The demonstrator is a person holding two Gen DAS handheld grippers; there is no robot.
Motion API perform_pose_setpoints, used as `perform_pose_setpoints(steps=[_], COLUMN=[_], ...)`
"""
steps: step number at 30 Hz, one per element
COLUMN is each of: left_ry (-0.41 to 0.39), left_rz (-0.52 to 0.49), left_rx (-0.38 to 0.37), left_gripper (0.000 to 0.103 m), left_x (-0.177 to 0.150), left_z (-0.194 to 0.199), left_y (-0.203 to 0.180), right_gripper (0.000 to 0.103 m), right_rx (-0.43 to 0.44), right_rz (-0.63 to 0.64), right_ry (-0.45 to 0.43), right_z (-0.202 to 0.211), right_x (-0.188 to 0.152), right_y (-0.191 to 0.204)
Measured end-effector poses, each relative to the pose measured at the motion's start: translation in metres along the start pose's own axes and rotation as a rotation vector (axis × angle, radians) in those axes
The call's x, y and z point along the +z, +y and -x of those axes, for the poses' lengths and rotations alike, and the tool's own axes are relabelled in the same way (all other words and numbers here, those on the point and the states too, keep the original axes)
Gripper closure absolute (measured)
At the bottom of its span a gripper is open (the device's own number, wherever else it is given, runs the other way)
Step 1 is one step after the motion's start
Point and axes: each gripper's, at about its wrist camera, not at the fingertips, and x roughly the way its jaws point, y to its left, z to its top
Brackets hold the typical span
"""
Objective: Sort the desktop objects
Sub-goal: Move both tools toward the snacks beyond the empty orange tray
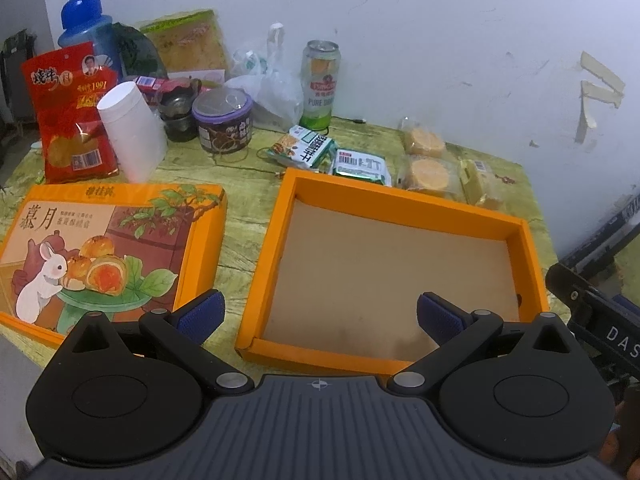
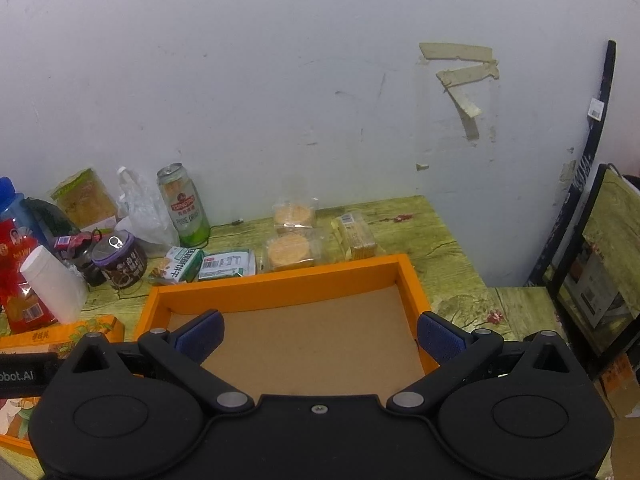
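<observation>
Green-patterned desk [image 1: 248, 196] against white wall. Both sets of fingers spread wide, holding nothing. Orange tray [image 1: 532, 264] empty at frame centre; wrapped pastries [image 1: 426, 172] just behind, upper right. Risk: crushing soft pastries, or knocking beer can [image 1: 320, 84] while reaching.

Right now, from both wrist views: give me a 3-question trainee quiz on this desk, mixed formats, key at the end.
1. True or false: the orange tray already holds a snack pack.
2. Multiple choice: where does the green beer can stand? A) inside the tray B) upright by the wall, behind the tray C) lying on the printed box lid
3. Fill in: the two round pastries in clear wrap lie just ____ the tray's far wall.

Key: 1 false, its brown floor is bare. 2 B. 3 beyond (outside). Both the left claw and right claw are open, holding nothing.
</observation>
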Motion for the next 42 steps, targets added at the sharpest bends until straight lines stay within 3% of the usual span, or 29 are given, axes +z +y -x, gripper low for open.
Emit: perform_pose_setpoints(steps=[8,12,17,22,27,42], left_ry=[-0.004,-0.017,-0.131,-0.182,-0.189,-0.193], left_rz=[0.007,0.019,-0.012,-0.008,0.014,0.035], left_rx=[0.004,-0.029,-0.021,-0.048,-0.059,0.026], left_gripper=[0.0,0.0,0.0,0.0,0.0,0.0], left_x=[0.007,0.014,0.018,0.019,0.02,0.049], left_z=[-0.005,-0.009,-0.002,0.003,0.004,0.005], left_y=[-0.005,-0.009,-0.017,-0.026,-0.033,-0.035], right_gripper=[0.001,0.0,0.0,0.0,0.0,0.0], right_rx=[0.003,0.005,0.033,0.063,0.097,0.193], right_rz=[-0.017,-0.051,-0.075,-0.054,-0.06,-0.008], right_ry=[-0.009,-0.006,-0.04,-0.057,-0.05,-0.114], right_z=[-0.006,-0.014,-0.017,-0.021,-0.027,-0.041], right_x=[0.006,0.011,0.022,0.03,0.037,0.078], right_y=[-0.008,-0.018,-0.026,-0.032,-0.044,-0.055])
